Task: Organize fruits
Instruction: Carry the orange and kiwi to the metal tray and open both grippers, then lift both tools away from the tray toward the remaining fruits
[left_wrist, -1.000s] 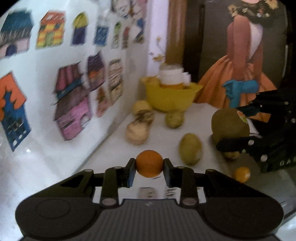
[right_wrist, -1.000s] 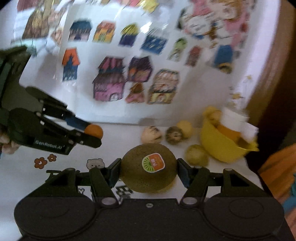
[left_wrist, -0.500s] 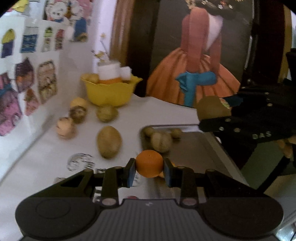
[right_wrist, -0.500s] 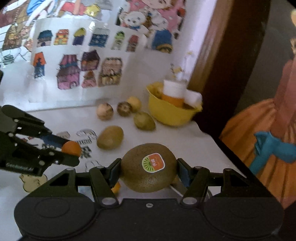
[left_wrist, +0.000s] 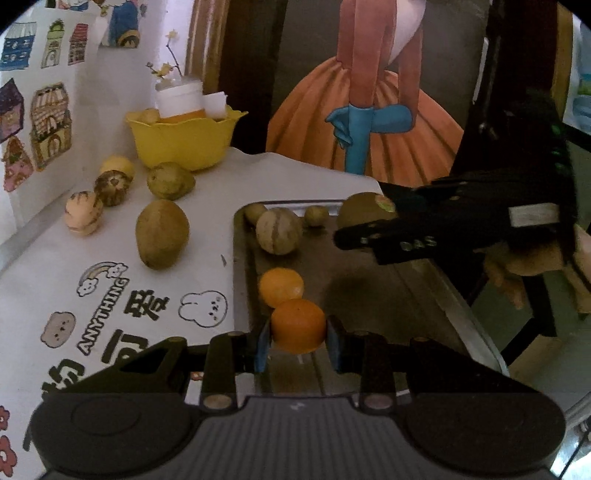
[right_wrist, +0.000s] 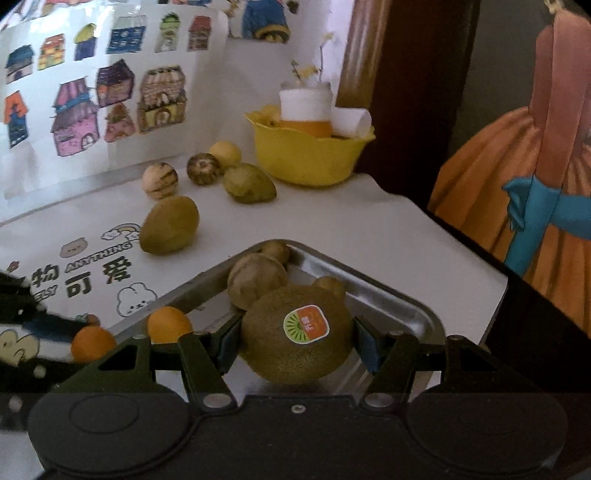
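Small orange (left_wrist: 298, 325) clamped between pads of left hand-held gripper (left_wrist: 298, 341), above near end of metal tray (left_wrist: 461, 302). Second orange (left_wrist: 281, 287) lies in tray just beyond it. Brown kiwi with sticker (right_wrist: 297, 345) clamped in right hand-held gripper (right_wrist: 297, 345), above tray's far part. Striped round fruit (left_wrist: 279, 230) and two small brown fruits (left_wrist: 316, 215) at tray's far end. Five fruits loose on surface (left_wrist: 221, 206) toward far corner, near yellow bowl (left_wrist: 184, 142).
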